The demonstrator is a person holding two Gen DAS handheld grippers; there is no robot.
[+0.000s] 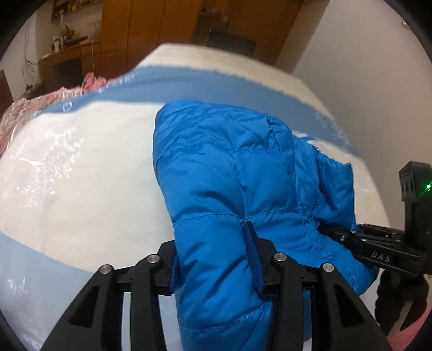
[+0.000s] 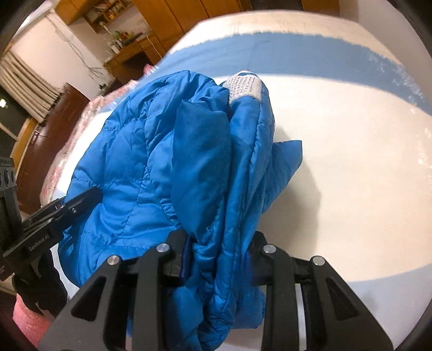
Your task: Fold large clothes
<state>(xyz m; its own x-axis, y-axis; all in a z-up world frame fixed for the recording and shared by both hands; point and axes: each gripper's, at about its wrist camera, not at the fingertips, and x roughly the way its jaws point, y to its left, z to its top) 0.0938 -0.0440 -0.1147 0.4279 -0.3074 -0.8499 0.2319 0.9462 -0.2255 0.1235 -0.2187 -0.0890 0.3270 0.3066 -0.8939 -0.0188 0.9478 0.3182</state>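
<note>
A bright blue quilted puffer jacket [image 1: 232, 172] lies bunched and folded over on a white and blue bedspread [image 1: 81, 167]. My left gripper [image 1: 213, 259] is shut on the jacket's near edge, with fabric thick between its fingers. My right gripper [image 2: 224, 259] is shut on another bundle of the same jacket [image 2: 151, 162], gathered in several layers. A white hook-and-loop patch [image 2: 244, 87] shows at the jacket's far end. The right gripper also shows at the right of the left wrist view [image 1: 334, 232], and the left gripper at the left of the right wrist view [image 2: 89, 197].
The bed has a blue band [image 1: 189, 86] across its far part. Pink patterned bedding [image 1: 24, 113] lies at the far left edge. Wooden wardrobes [image 1: 151, 24] and a cluttered desk [image 1: 67, 56] stand behind. A white wall [image 1: 364, 67] borders the right side.
</note>
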